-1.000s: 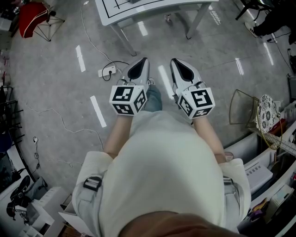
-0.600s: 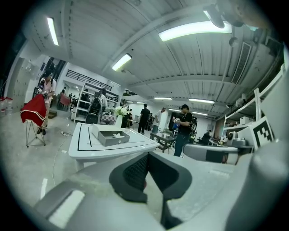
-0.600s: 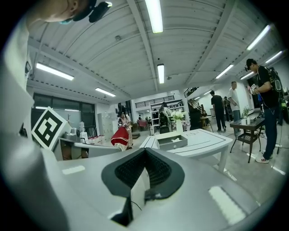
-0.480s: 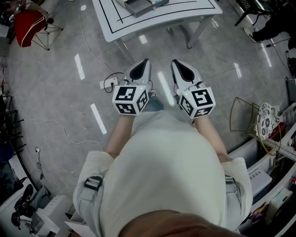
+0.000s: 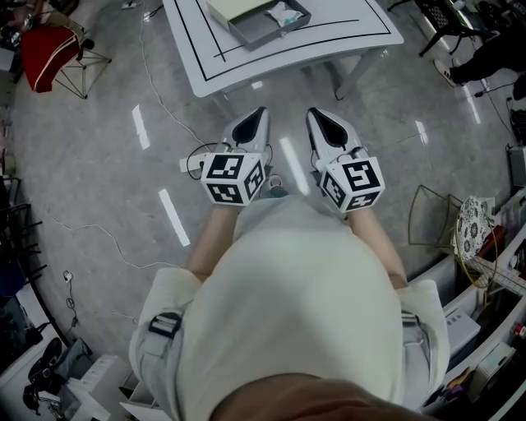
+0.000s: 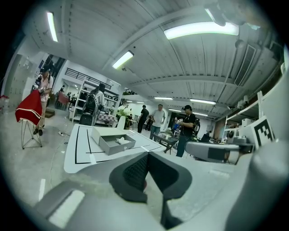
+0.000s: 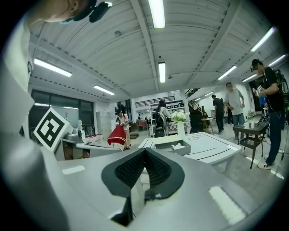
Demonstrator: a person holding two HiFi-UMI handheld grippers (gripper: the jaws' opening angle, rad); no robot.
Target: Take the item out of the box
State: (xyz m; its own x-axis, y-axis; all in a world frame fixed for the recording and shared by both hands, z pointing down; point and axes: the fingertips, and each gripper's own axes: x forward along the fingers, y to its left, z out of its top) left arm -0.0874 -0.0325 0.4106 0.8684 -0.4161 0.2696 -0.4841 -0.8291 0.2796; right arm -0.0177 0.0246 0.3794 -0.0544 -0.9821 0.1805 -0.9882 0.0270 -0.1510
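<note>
Beyond the fingers (image 5: 248,125), box (image 5: 256,34), item (image 5: 285,13) seemingly inside

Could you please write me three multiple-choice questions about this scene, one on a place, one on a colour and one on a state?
1. Where does the open box stand?
A. on the floor
B. on the white table
C. on a chair

2. What colour are the box's walls?
A. grey
B. red
C. green

3. How do the jaws of the left gripper and the right gripper stand?
A. wide apart
B. shut on the item
C. shut with nothing between them

Answers: 1 B, the head view shows it on the tabletop ahead of the grippers; 2 A, the walls look grey in every view; 3 C, each gripper view shows its pads met and empty.
</note>
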